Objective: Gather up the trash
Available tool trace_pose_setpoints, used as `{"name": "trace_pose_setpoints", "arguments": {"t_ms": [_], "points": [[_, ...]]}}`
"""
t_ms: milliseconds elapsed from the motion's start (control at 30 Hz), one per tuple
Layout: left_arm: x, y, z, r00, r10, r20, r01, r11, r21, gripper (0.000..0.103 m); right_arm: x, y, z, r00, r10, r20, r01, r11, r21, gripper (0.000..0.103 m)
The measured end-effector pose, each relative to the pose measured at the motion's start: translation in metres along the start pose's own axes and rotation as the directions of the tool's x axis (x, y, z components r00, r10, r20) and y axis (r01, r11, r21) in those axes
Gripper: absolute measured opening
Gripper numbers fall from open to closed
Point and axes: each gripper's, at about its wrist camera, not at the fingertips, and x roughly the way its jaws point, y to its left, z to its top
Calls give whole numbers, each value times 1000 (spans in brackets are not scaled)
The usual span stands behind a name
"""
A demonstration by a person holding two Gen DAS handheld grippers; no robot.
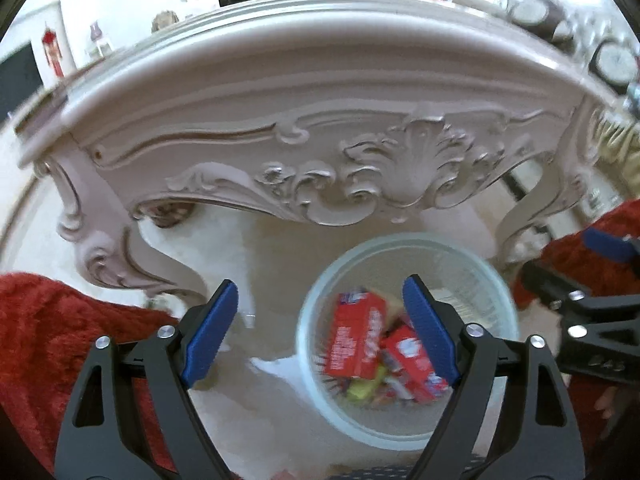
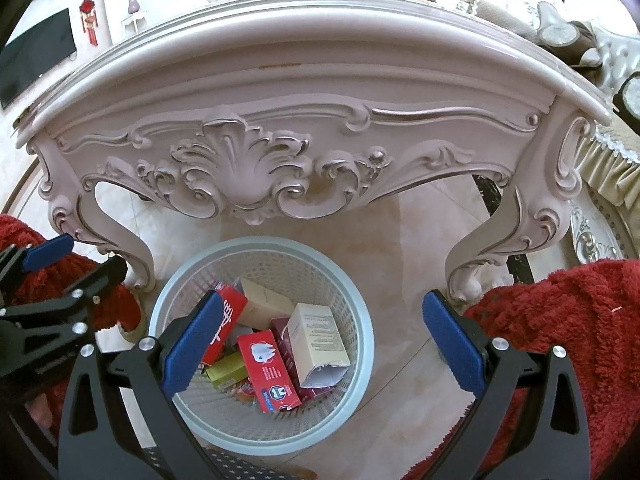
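A pale blue mesh trash basket [image 2: 362, 344] stands on the tiled floor in front of an ornate white table. It holds red toothpaste boxes [image 2: 266, 374], a beige carton [image 2: 318, 344] and other packets. It also shows, blurred, in the left wrist view [image 1: 320, 288]. My right gripper [image 2: 320, 344] is open and empty above the basket. My left gripper [image 1: 320, 328] is open and empty above the basket's left side. Each gripper shows at the edge of the other's view.
The carved white table [image 2: 304, 92] fills the upper half of both views, with clutter on its top. Its curved legs [image 2: 116, 240] flank the basket. Red fluffy fabric [image 2: 560, 320] lies on both sides. A sofa [image 2: 608, 160] is at right.
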Motion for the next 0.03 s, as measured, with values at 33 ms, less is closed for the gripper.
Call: {"name": "trace_pose_setpoints", "arguments": {"t_ms": [33], "points": [[0,-1,0,1000,9,4,-9,1000,8,90,0,0,0,1000,-1,-1,1,1000,0,95]]}}
